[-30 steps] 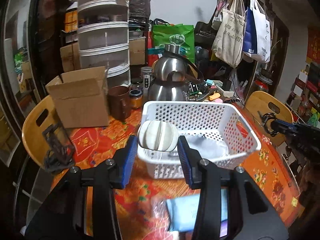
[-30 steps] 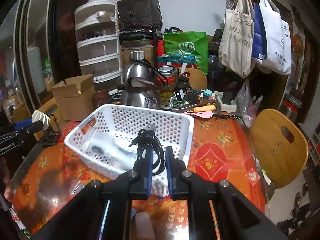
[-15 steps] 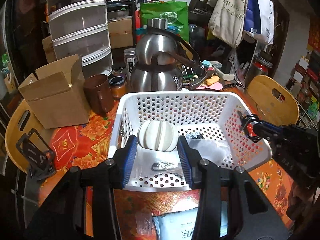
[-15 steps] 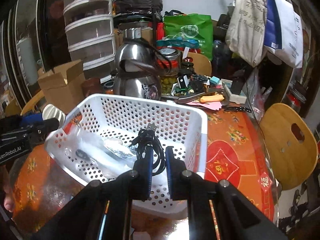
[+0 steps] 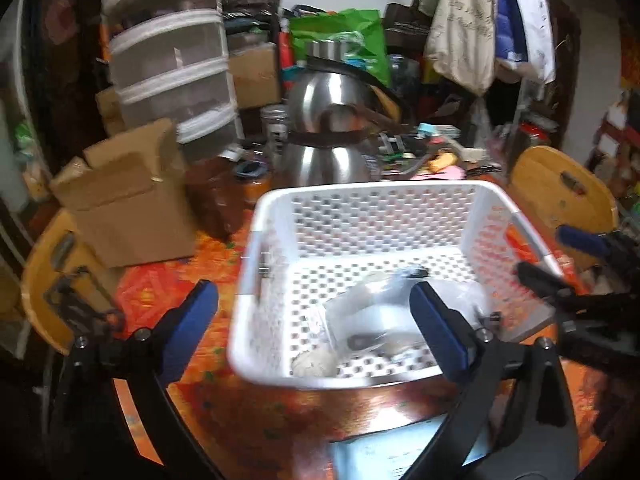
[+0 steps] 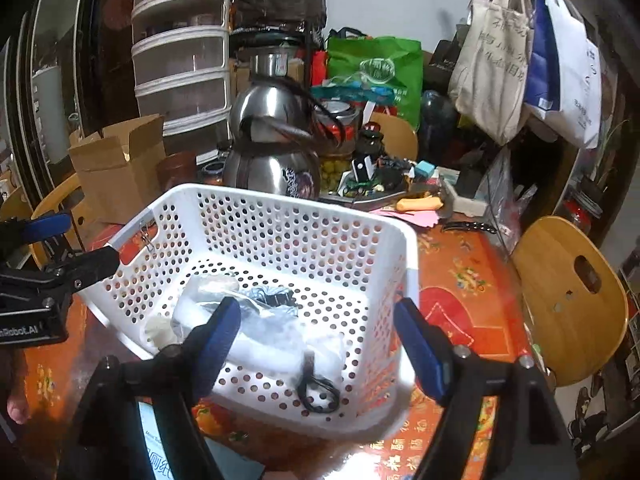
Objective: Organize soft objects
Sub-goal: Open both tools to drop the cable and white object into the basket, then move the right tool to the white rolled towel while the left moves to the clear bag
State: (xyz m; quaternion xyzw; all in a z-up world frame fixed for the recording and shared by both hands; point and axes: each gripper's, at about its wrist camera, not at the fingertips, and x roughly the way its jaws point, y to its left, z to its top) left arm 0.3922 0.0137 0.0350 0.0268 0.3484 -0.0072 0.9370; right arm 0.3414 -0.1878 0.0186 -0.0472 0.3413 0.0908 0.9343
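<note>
Both grippers spread wide, holding nothing; left gripper [image 5: 314,316] and right gripper [image 6: 318,334] hang at the near rim of the white basket [image 6: 280,204]; inside lie a pale round soft thing [image 5: 314,362] near-left, a clear plastic bag [image 6: 264,336] mid, black cable [image 6: 318,390] near-right; steel kettle [image 6: 272,148] just beyond.

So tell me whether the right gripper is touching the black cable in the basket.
Apart. The right wrist view shows the right gripper open, its fingers spread wide, while the black cable lies on the white basket floor below, between them.
</note>
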